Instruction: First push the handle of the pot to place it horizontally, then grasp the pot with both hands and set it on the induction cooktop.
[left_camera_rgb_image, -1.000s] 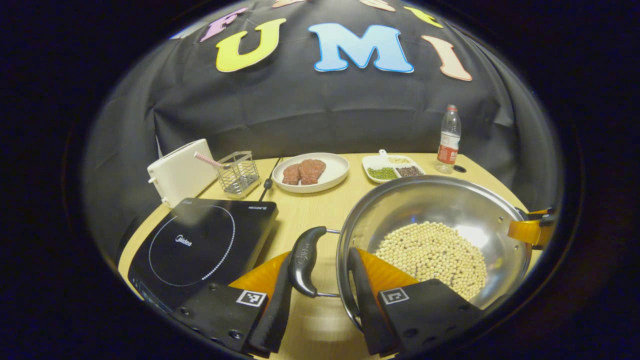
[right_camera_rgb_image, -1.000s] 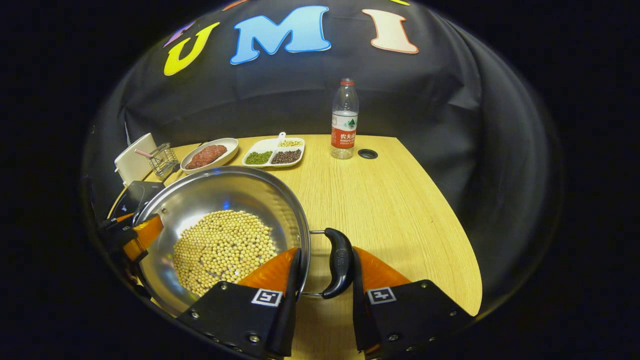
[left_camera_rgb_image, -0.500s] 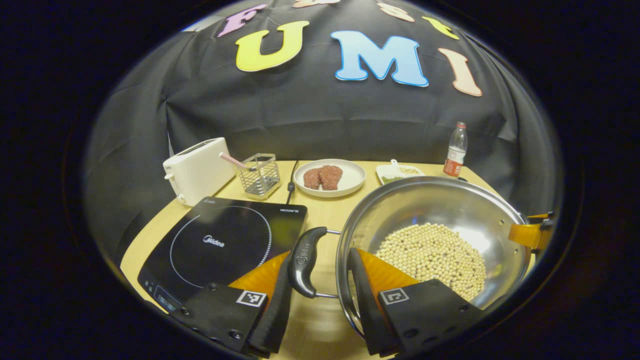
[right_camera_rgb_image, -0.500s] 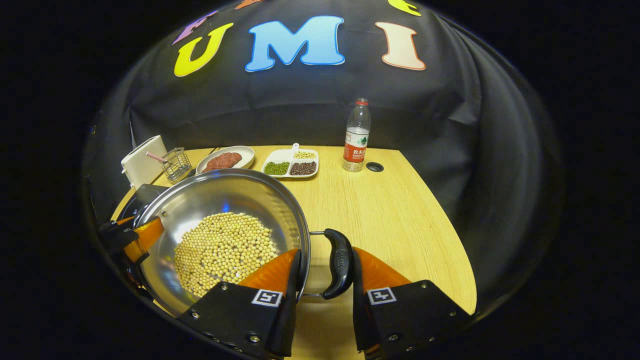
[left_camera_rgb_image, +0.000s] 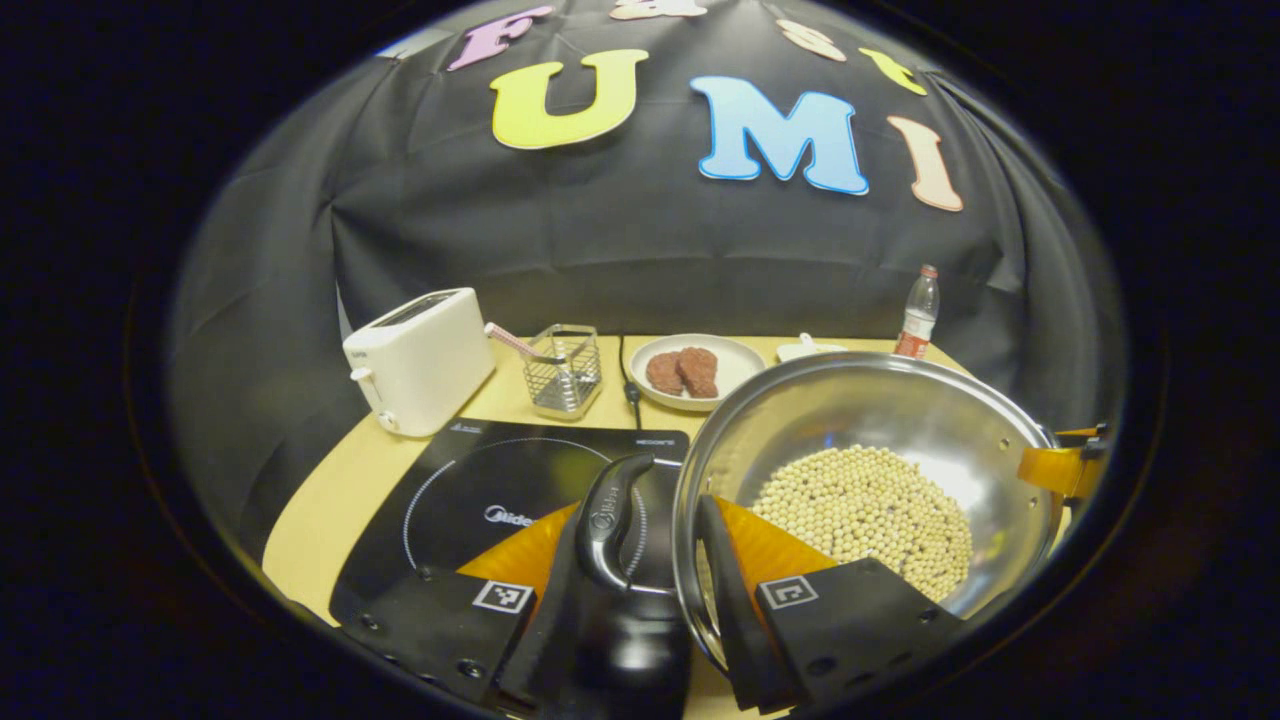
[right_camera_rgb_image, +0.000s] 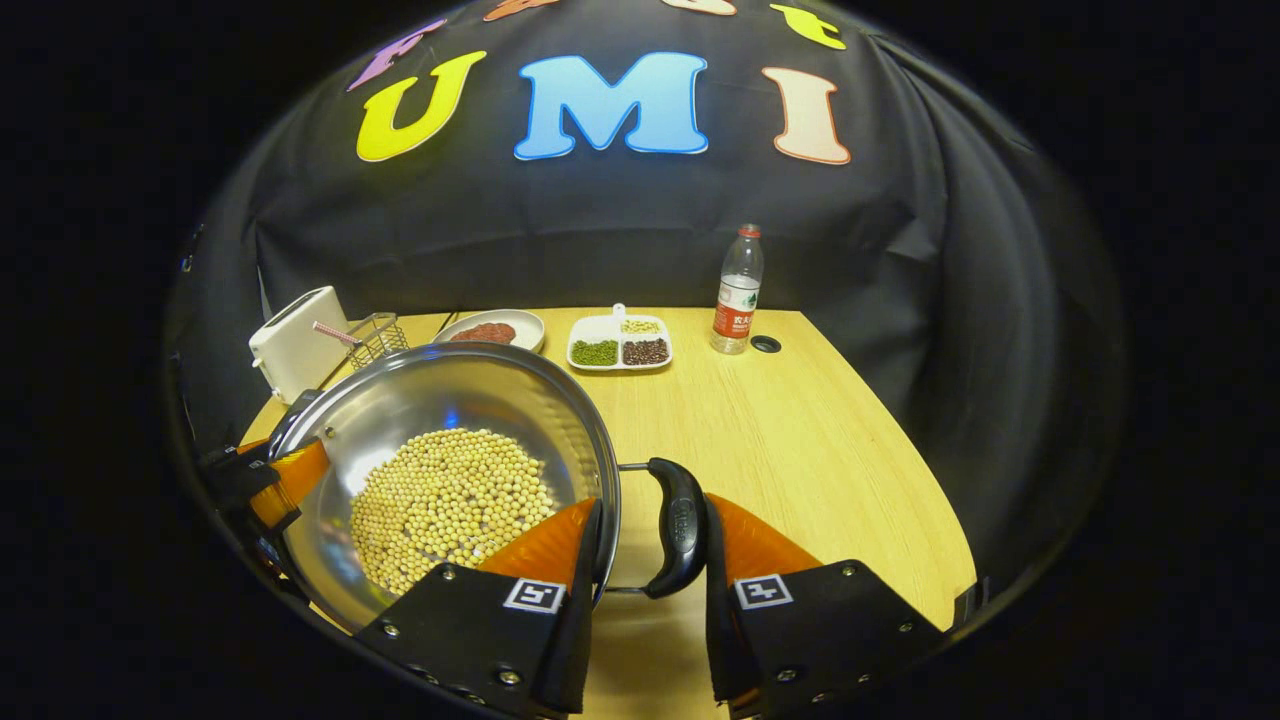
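Now carrying the pot (left_camera_rgb_image: 870, 470) toward the induction cooktop (left_camera_rgb_image: 480, 500).
Your left tongs (left_camera_rgb_image: 640, 545) and right tongs (right_camera_rgb_image: 645, 545) each clamp a side handle, with the pot above the surface (right_camera_rgb_image: 790, 440); keep it level.

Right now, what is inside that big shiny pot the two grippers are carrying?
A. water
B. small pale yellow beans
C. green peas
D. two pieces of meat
B. The pot holds a heap of small pale yellow beans; the meat lies on a white plate at the back of the table, and green beans sit in a divided dish.
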